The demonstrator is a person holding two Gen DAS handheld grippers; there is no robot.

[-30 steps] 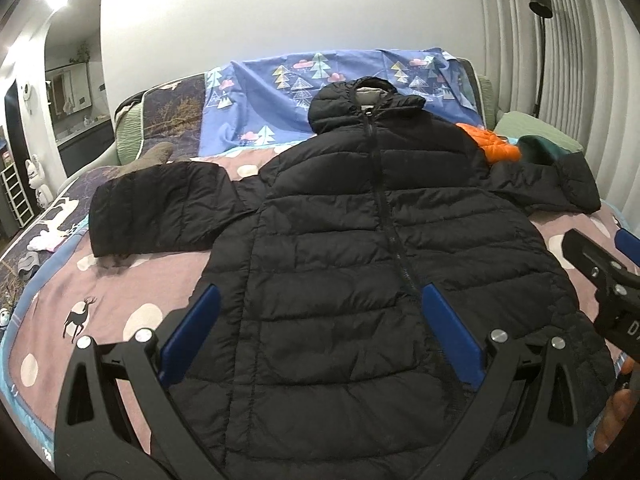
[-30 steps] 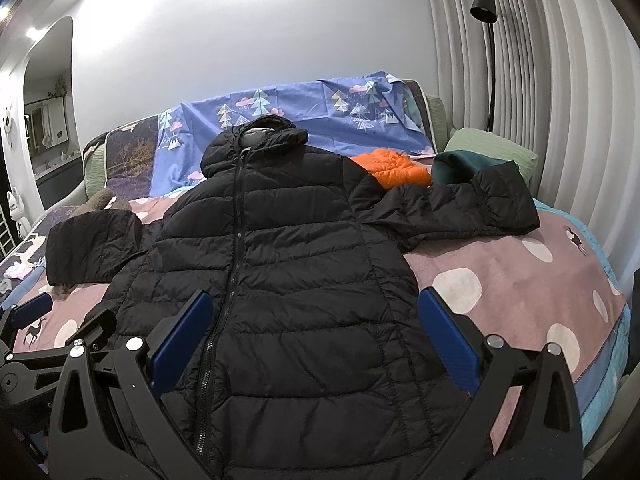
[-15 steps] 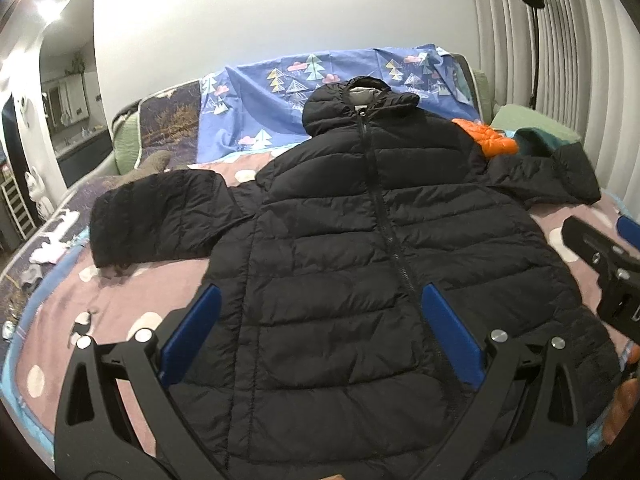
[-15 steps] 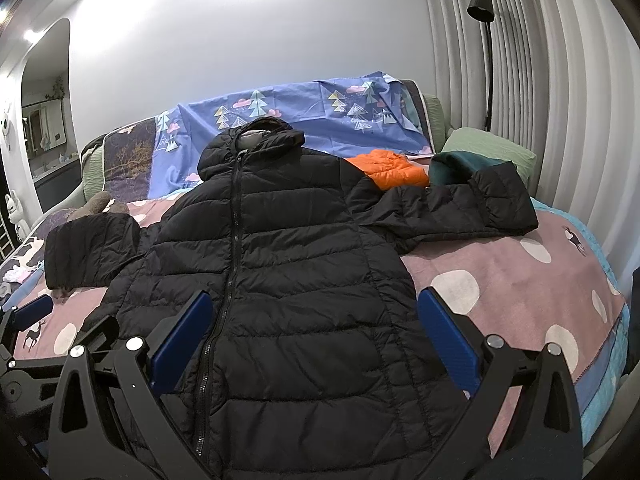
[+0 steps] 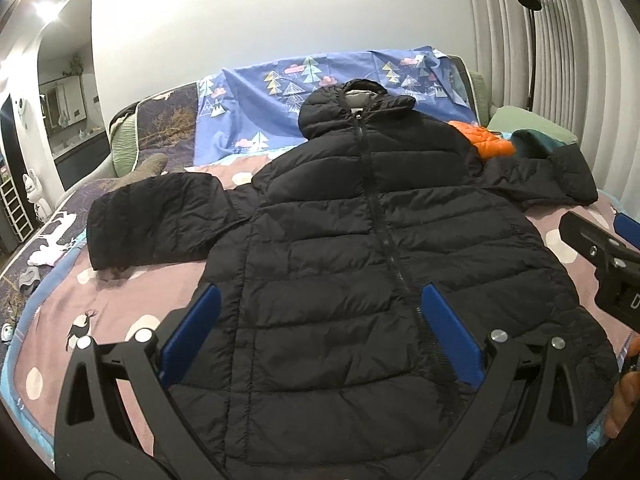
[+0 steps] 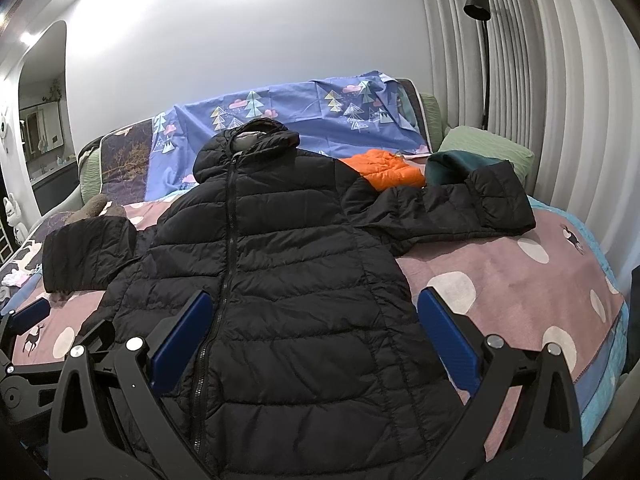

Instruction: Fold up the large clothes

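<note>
A black hooded puffer jacket lies flat and zipped on the bed, front up, hood at the far end, both sleeves spread out sideways. It also shows in the right wrist view. My left gripper is open and empty, held above the jacket's lower left half. My right gripper is open and empty above the jacket's lower right part. The right gripper's body shows at the right edge of the left wrist view; the left gripper shows at the left edge of the right view.
The bed has a pink dotted cover and a blue tree-print sheet at the head. An orange puffer garment, a dark teal cloth and a green pillow lie at the far right. A black floor lamp stands by the curtain.
Both grippers have drifted slightly; the left view has shifted a little so the jacket sits lower and closer. The jacket has not moved and both grippers stay open.
</note>
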